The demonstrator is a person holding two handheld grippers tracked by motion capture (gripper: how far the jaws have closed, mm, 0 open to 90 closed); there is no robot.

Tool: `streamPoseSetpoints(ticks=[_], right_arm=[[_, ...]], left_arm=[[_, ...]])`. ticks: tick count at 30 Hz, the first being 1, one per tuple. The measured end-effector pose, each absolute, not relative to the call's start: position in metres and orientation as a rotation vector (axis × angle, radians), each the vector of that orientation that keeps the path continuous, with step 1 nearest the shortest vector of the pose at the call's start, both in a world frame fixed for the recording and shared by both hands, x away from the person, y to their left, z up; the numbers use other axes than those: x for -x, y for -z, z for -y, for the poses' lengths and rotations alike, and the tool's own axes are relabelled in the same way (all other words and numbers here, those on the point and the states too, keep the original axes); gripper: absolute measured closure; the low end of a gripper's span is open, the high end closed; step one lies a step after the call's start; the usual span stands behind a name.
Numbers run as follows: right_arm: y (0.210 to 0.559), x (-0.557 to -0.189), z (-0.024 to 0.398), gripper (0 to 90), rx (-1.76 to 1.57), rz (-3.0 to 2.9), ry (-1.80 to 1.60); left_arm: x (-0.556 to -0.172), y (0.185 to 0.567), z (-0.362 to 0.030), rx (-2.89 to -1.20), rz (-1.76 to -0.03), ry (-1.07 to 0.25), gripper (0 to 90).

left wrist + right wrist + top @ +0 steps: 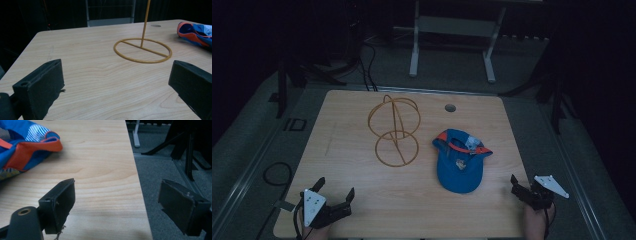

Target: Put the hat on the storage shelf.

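A yellow wire stand (394, 130), made of rings on a round base, stands upright at the middle of the wooden table (362, 200). A blue cap with orange trim (459, 160) lies to its right. My left gripper (335, 189) rests near the front left corner, open and holding nothing. In the left gripper view its open jaws (116, 72) frame the stand's base ring (142, 50), with the cap (195, 32) at the far right. My right gripper (526, 184) sits open at the front right edge. In the right gripper view (117, 187) one jaw is over the table and one over the floor, with the cap (22, 147) at upper left.
A small round hole (450, 107) is in the tabletop near the back edge. White frame legs (452, 45) stand on the grey floor behind the table. A black cable (277, 172) loops on the floor at the left. Dark stand legs (557, 95) are off the right side.
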State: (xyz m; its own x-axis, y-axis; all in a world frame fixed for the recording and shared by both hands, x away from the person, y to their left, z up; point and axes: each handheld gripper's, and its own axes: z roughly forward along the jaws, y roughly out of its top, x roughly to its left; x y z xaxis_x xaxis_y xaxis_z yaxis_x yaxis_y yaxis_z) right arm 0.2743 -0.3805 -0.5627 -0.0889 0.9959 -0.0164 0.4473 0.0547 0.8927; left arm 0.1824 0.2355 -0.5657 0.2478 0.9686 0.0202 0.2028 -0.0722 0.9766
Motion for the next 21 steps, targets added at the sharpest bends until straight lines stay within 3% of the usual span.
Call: streamPoseSetpoints(ticks=[9,21], right_arm=[[0.563,-0.274,0.381,14.2,-1.490,-1.631,-0.988],[0.550,-0.283,0.375,15.0,-1.509,-1.761,-1.003]], left_arm=[[-0.181,0.564,-0.236,-1.485,-1.142,-0.982,0.3],[-0.181,0.562,-0.229,-1.476,-1.112,-0.934,0.3]])
